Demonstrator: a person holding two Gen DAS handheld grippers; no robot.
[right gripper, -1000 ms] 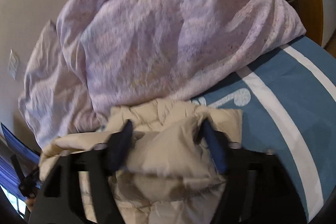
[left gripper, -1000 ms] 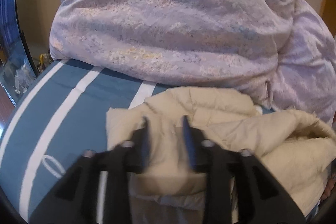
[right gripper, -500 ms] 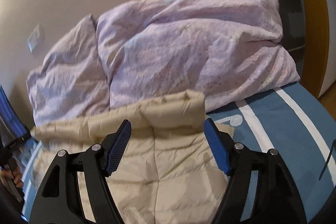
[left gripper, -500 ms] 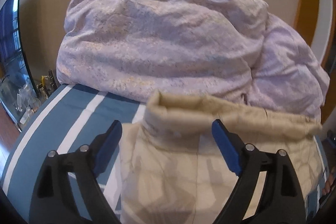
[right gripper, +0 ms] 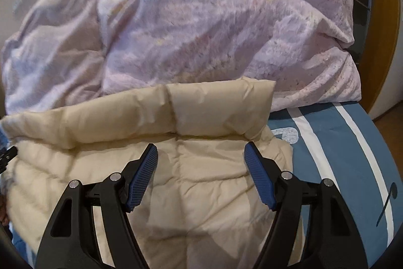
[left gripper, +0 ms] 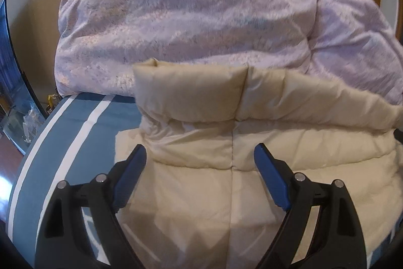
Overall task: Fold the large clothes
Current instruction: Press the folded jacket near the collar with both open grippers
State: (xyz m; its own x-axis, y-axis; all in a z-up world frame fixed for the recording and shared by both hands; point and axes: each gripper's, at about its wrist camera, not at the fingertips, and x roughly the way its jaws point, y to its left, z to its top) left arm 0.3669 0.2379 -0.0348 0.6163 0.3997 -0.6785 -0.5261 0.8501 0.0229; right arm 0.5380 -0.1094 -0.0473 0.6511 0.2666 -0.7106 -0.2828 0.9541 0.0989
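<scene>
Both the left gripper and right gripper hover with jaws spread, gripping nothing, above the cream puffer jacket. It lies on the striped bed, far edge rolled against the lilac duvet. Folding looks partly done; puffy, smooth panels remain broad.

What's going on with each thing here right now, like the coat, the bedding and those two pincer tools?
Beige puffer jacket: lying flat on the bed, its far edge rolled into a thick band, not held.
Lilac duvet: bunched in a heap behind the jacket.
Blue striped bedsheet: spread flat under the jacket.
Left hand-held gripper: open over the jacket, gripping nothing.
Right hand-held gripper: open over the jacket, gripping nothing.
</scene>
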